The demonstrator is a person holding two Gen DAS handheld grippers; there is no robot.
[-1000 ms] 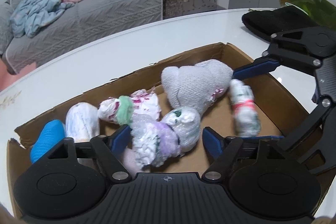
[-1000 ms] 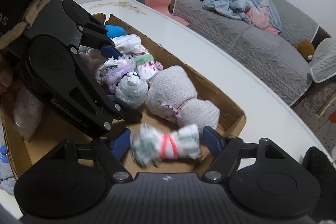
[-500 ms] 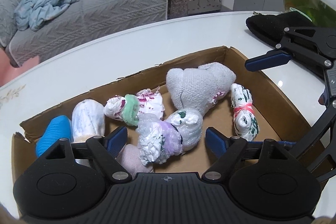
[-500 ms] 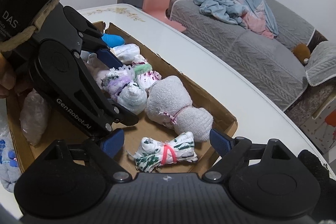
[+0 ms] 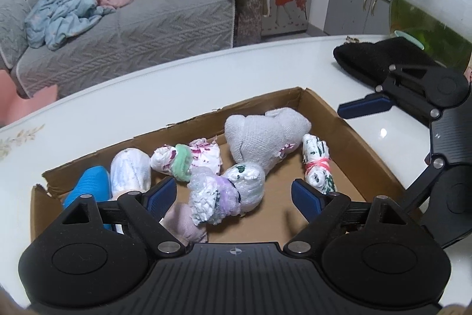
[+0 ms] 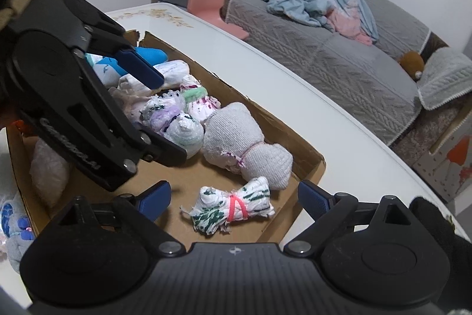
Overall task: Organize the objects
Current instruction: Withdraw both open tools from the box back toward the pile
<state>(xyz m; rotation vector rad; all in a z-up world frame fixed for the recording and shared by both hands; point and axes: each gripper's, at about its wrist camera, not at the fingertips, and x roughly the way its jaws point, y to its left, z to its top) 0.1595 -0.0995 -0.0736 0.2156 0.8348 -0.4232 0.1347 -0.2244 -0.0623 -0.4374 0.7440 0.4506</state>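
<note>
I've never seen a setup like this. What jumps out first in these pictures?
A shallow cardboard box on a white table holds rolled sock bundles, the biggest a grey bundle near its far wall. Two black grippers hover over it, jaws opening: the right gripper above a green-striped bundle, the left gripper over a purple-banded bundle. Neither pinches anything.

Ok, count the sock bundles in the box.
7 visible: blue and white at the left end; green-banded, purple-banded and pink in the middle; grey at the back; red-banded on the right. More may be hidden.
</note>
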